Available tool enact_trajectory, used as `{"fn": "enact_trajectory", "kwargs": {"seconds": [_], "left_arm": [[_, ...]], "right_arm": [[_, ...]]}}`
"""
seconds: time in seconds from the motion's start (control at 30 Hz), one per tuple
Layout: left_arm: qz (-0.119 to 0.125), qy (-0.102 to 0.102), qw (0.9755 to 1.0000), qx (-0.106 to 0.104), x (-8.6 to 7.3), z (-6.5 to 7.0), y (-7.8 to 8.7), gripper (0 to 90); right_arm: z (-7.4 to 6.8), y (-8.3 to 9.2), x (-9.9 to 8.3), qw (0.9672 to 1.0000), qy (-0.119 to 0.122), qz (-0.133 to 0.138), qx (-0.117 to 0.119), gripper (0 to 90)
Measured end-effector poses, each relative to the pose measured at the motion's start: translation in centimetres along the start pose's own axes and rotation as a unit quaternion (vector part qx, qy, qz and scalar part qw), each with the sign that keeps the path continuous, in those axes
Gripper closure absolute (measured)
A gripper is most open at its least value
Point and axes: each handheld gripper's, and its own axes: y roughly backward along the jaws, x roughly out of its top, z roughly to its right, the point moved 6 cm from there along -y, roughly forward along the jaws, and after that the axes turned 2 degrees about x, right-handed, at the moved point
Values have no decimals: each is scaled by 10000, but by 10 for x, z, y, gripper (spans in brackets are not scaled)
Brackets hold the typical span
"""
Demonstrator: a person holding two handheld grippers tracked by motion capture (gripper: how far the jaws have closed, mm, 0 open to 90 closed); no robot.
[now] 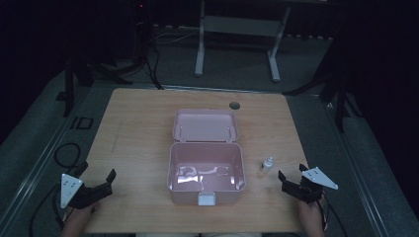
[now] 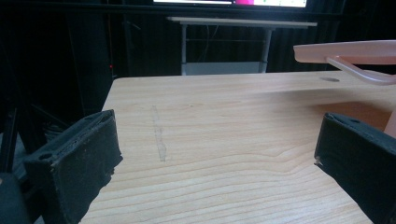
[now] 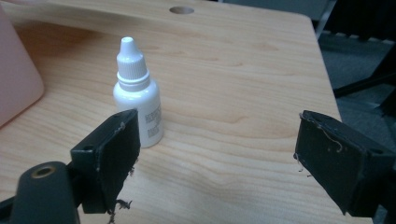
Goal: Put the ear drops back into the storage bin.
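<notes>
Table [image 1: 133, 148]: light wood top with a round cable hole [image 1: 234, 105] near the far edge; dim surroundings.

Dropper bottle [image 1: 267, 164]: small, white, with a ribbed cap and pointed tip. It is stood upright on the table, just to the right of the box and ahead of the right gripper. In the right gripper view the dropper bottle [image 3: 137, 95] is seen just beyond the left-hand jaw, outside the gap, with grey print on its side; whether the jaw touches it cannot be told.

Box [image 1: 206, 173]: pink plastic, placed at the middle of the table, with a white latch [image 1: 206, 199] on the near wall. Its lid [image 1: 205, 125] is thrown back and stands open on the far side. Pale shapes are seen inside, too blurred to be identified.

Right gripper [image 1: 291, 178]: held low at the near right edge of the table. Its jaws are spread wide, with nothing between them but bare wood.

Left gripper [image 1: 96, 173]: held at the near left corner, well apart from the box. Its jaws are likewise parted wide and nothing is held.
</notes>
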Motion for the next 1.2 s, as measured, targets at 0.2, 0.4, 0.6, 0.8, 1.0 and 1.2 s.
{"fn": "enact_trajectory", "kwargs": {"seconds": [0.2, 0.4, 0.6, 0.8, 1.0, 1.2], "left_arm": [[1, 6, 10000, 3, 0, 0, 0, 4], [-9, 12, 10000, 3, 0, 0, 0, 4], [4, -8, 10000, -5, 0, 0, 0, 4], [-1, -1, 10000, -4, 0, 0, 0, 4], [2, -4, 10000, -2, 0, 0, 0, 4], [2, -7, 10000, -5, 0, 0, 0, 4]], "right_arm": [[1, -2, 0, 9983, 148, -521, 195, 141], [2, -1, 1, 9890, 33, -1403, 470, 141], [7, 3, 2, 9733, 25, -2209, 625, 142], [3, 6, -5, 9513, 130, -2951, 881, 130], [-1, 9, -9, 9334, 184, -3430, 1038, 122], [-1, 14, -10, 9115, 608, -3941, 1009, 119]]}}
